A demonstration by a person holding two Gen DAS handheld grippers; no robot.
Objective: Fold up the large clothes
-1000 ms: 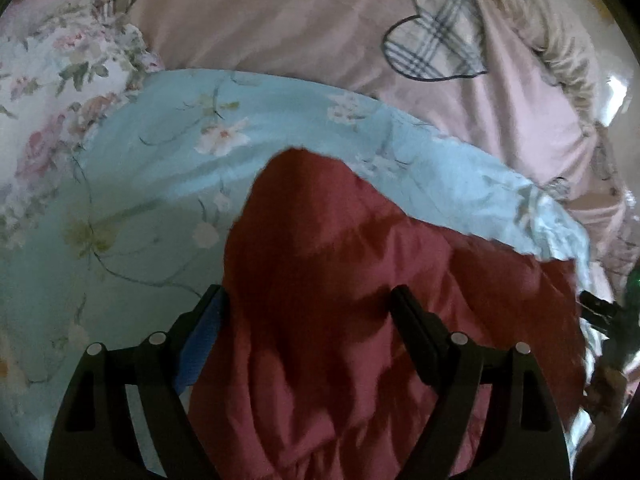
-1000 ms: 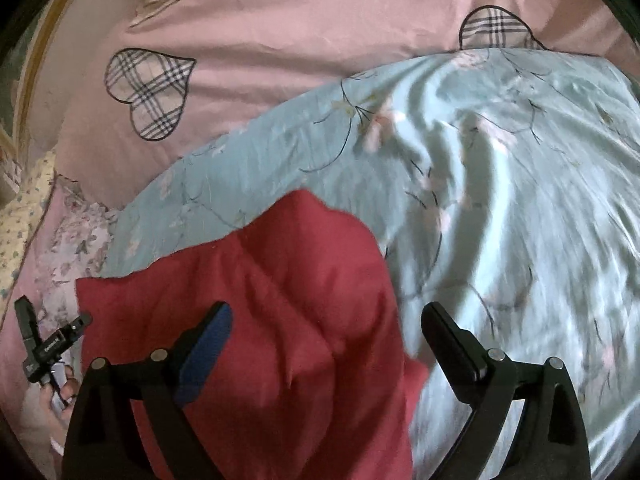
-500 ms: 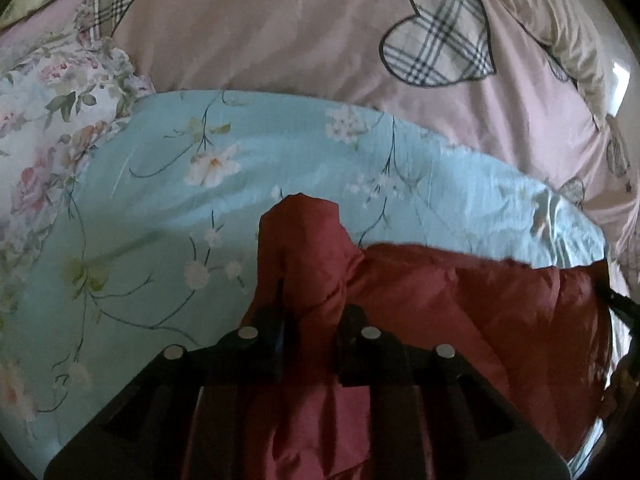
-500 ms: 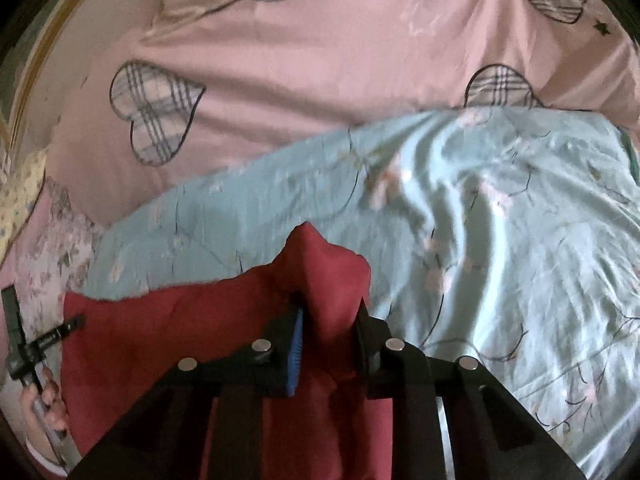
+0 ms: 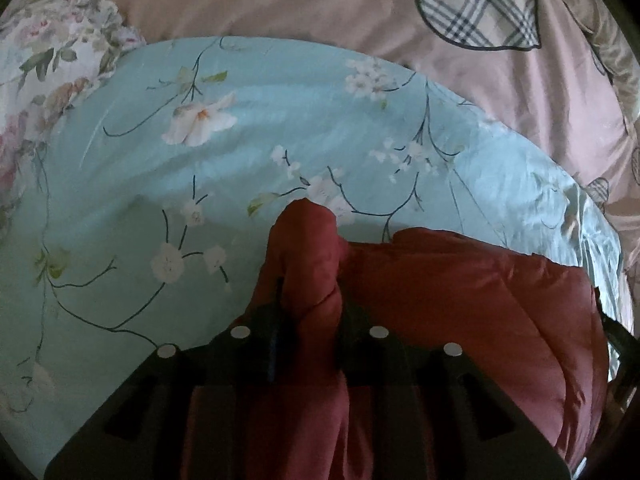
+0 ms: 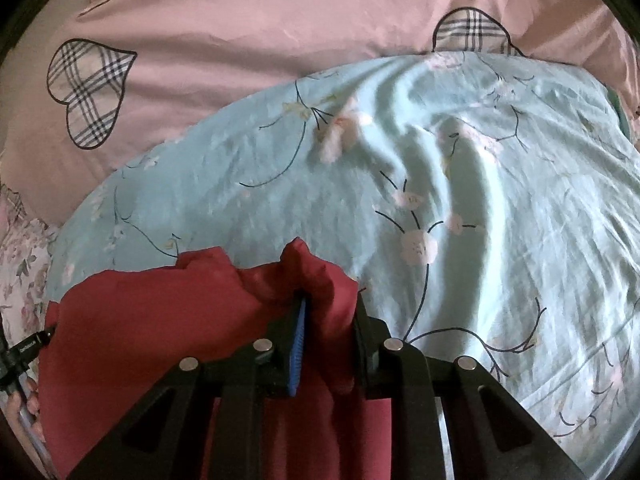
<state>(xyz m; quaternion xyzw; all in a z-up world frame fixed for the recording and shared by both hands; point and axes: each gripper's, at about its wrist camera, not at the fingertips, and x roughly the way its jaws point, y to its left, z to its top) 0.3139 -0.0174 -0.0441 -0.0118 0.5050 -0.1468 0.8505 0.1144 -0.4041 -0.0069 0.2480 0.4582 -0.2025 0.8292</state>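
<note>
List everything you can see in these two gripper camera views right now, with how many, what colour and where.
red garment: one, dark red, lying on the light blue sheet, a bunched fold pinched in each gripper
light blue sheet: one, pale blue with white blossoms and dark stems, spread under the garment
pink cover: one, pink with plaid hearts, beyond the blue sheet
floral fabric: one, white with pink roses, at the left edge of the left wrist view
left gripper: one, black, closed on a fold of the garment; its jaws have just been closing
right gripper: one, black with a blue pad, closed on another fold; its jaws have just been closing
hand: one, at the lower left edge of the right wrist view
</note>
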